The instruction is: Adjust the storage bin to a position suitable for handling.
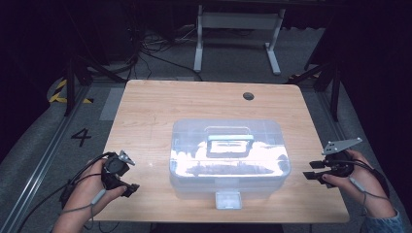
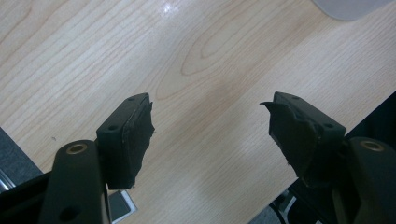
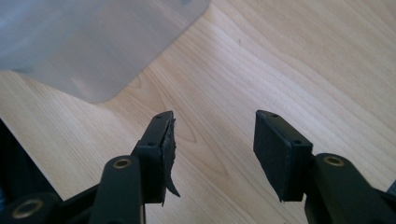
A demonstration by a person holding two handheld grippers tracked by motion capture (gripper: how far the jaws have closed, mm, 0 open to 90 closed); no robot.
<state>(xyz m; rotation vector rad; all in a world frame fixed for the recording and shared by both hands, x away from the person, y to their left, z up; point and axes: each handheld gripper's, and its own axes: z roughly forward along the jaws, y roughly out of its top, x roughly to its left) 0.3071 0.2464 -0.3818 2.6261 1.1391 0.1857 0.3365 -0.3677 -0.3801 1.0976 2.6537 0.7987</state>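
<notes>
A clear plastic storage box (image 1: 228, 155) with a grey-blue handle (image 1: 229, 141) on its lid sits at the middle of the wooden table (image 1: 145, 111), its front latch (image 1: 228, 199) facing the person. My left gripper (image 1: 127, 174) is held over the table's front left corner, open and empty. The right gripper (image 1: 312, 169) hovers at the front right edge, jaws pointing toward the box, also open with nothing between them. In the left gripper view a corner of the box (image 2: 350, 7) lies far ahead. A box corner (image 3: 93, 51) lies ahead-left in the right gripper view.
A round cable hole (image 1: 248, 96) is in the table's far right part. Behind the table stands a white frame (image 1: 238, 29) with cables on the floor. A floor marking "4" (image 1: 81, 137) lies to the left.
</notes>
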